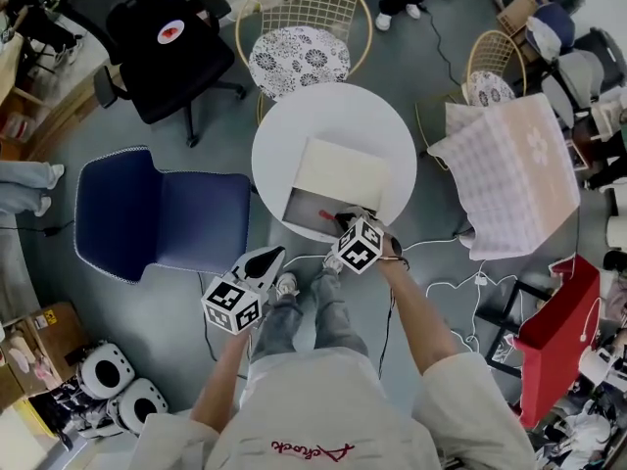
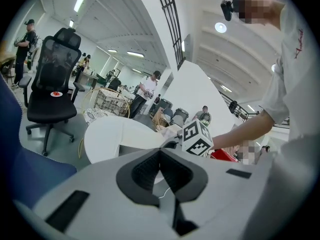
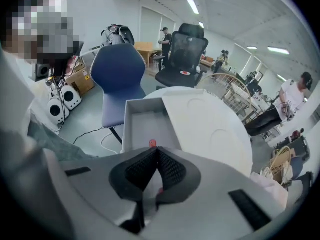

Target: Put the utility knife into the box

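Nearest of all, red script [image 1: 312, 448] runs across the person's shirt. It is upside down to the head camera and cannot be read with any certainty.

The left tongs [image 2: 160, 153] hang short of the box, off the near edge of the worktop. Their pads are together with nothing between them.

The right tongs [image 3: 157, 150] are much the nearer pair. They sit over the open tray of the box [image 3: 142, 121], clamped on the utility knife [image 3: 152, 143], whose red end pokes out just past the tips. The knife's long axis runs along the jaws and points down the length of the tray. Whether it touches the tray floor cannot be told. By the look of it, only the release is left, and that falls to the right hand.

The lid [image 1: 338, 172] sits on the far side of the tray, on the round white worktop [image 1: 294, 125]. Beyond the box, a black office chair [image 1: 171, 47] carries a round red label, too small to read.
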Demonstrator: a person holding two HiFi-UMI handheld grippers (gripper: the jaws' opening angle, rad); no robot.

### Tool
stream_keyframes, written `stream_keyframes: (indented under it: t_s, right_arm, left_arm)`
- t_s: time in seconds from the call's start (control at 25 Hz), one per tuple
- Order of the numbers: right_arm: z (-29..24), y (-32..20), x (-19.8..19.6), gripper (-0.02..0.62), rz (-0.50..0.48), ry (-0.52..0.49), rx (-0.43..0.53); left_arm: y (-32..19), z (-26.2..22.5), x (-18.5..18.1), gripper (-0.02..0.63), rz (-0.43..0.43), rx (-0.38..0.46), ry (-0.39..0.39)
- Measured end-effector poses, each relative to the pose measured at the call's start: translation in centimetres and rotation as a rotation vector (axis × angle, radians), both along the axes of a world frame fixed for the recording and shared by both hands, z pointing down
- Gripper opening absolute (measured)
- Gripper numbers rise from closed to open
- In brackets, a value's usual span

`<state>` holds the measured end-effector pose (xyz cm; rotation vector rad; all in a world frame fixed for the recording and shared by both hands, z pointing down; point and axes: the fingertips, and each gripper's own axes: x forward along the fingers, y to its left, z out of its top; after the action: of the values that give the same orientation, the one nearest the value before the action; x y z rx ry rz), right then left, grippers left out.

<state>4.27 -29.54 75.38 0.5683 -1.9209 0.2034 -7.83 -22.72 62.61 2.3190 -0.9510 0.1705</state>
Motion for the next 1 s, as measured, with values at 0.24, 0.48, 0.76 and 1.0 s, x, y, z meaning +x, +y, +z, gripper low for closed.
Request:
stream_keyframes:
  t_s: [0.24,0.48,0.76,1.0]
  right_arm:
    - [-5.9,-1.0,0.2,0.017,0.199,-0.195,0.129]
    - [-11.2,-1.6,0.1,0.017,0.432,-0.453,0.197]
    - [-17.0,-0.4,0.6,0.017,0.617,-0.77,0.224]
    - [-20.6,1.1,2.0,0.017,0.737,-1.014,0.264]
  left_arm:
    - [0.0,-2.3,0.5,0.011,0.038,0.062,-0.004]
    - [-0.1,-4.6,0.1,0.011,0.076,0.128,-0.007]
    - [-0.7,-7.1,0.0,0.011,0.115,0.203,-0.008]
    - [-1.4,-9.1,0.1,0.011,0.149,0.263,0.0]
